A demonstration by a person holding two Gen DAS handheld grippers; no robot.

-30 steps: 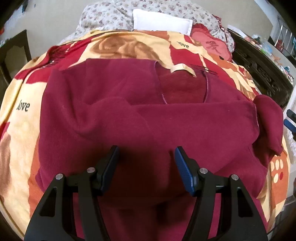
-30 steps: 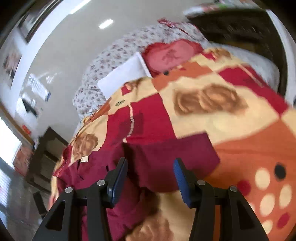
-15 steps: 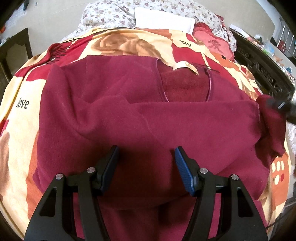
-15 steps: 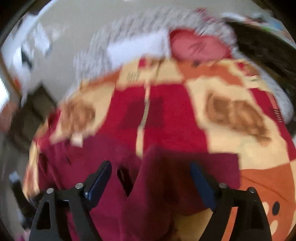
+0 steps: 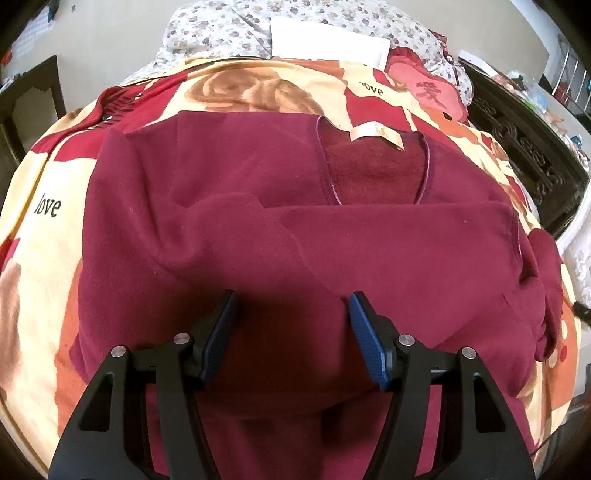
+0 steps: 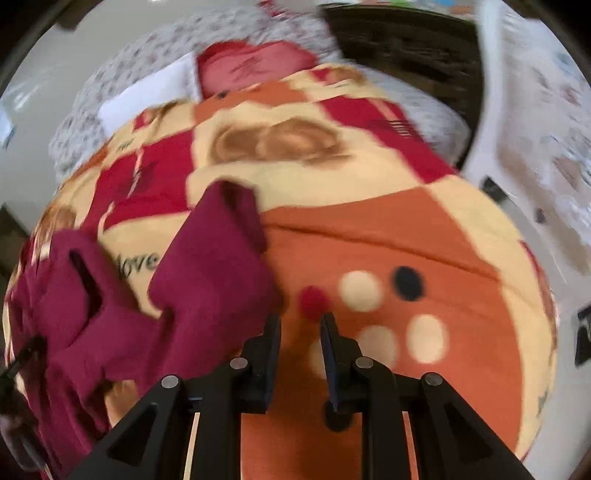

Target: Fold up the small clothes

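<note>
A dark red long-sleeved top (image 5: pixel 332 258) lies spread on the patterned blanket (image 5: pixel 44 229), neck and cream label (image 5: pixel 376 134) at the far side, one sleeve folded across its chest. My left gripper (image 5: pixel 291 325) hovers open and empty over the top's lower middle. In the right wrist view the top's other sleeve (image 6: pixel 214 266) lies bunched on the blanket to the left. My right gripper (image 6: pixel 299 343) stands just right of that sleeve, above the blanket, jaws narrowed to a small gap with nothing between them.
A white pillow (image 5: pixel 328 42) and a red pillow (image 5: pixel 428 92) lie at the head of the bed on a floral cover (image 5: pixel 221 26). A dark carved wooden bed frame (image 5: pixel 528 147) runs along the right. A dark cabinet (image 5: pixel 29 99) stands left.
My right gripper has let go of the sleeve, swung right and narrowed its jaws. The sleeve now lies bunched on the blanket. My left gripper has drifted slightly over the top.
</note>
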